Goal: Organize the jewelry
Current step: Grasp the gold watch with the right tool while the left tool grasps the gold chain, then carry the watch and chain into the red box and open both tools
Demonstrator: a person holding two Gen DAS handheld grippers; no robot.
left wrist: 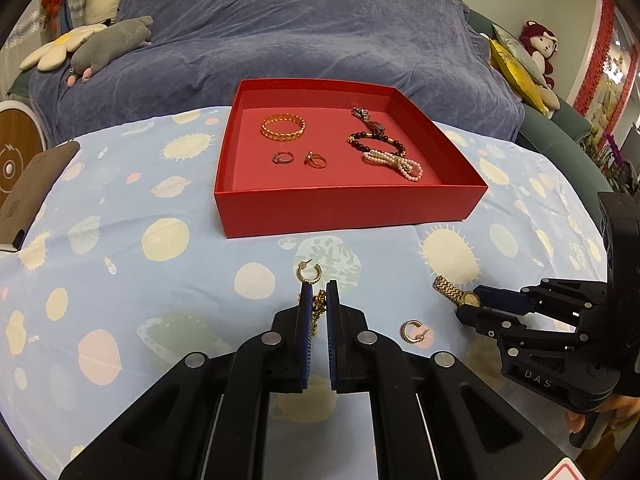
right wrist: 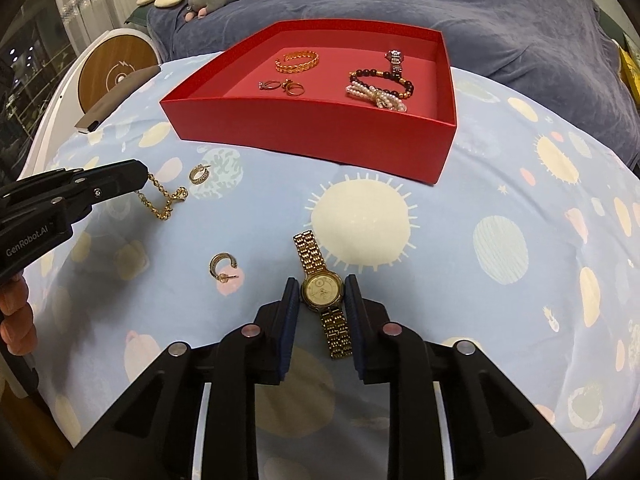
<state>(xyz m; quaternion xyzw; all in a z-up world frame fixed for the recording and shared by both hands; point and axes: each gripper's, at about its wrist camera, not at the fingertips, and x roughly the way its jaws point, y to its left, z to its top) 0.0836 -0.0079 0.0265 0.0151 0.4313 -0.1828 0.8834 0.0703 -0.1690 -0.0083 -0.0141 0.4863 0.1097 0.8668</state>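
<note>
A red box (left wrist: 344, 210) (right wrist: 320, 136) on the blue cloth holds a gold bangle (left wrist: 283, 127), two rings (left wrist: 315, 159), a dark bead bracelet (left wrist: 376, 138), a pearl bracelet (left wrist: 394, 163) and a small watch (left wrist: 366, 117). My left gripper (left wrist: 319, 289) (right wrist: 142, 176) is shut on a gold chain (right wrist: 164, 200) that partly hangs to the cloth. My right gripper (right wrist: 322, 289) (left wrist: 468, 306) is closed around the face of a gold watch (right wrist: 322, 290) (left wrist: 454, 290) lying on the cloth. Two gold hoop earrings (right wrist: 199, 174) (right wrist: 222, 266) lie loose on the cloth.
A brown case (left wrist: 34, 188) lies at the table's left edge. A round wooden-faced device (right wrist: 114, 70) stands beside it. A sofa under a blue cover (left wrist: 280, 40) with plush toys (left wrist: 108, 44) runs behind the table.
</note>
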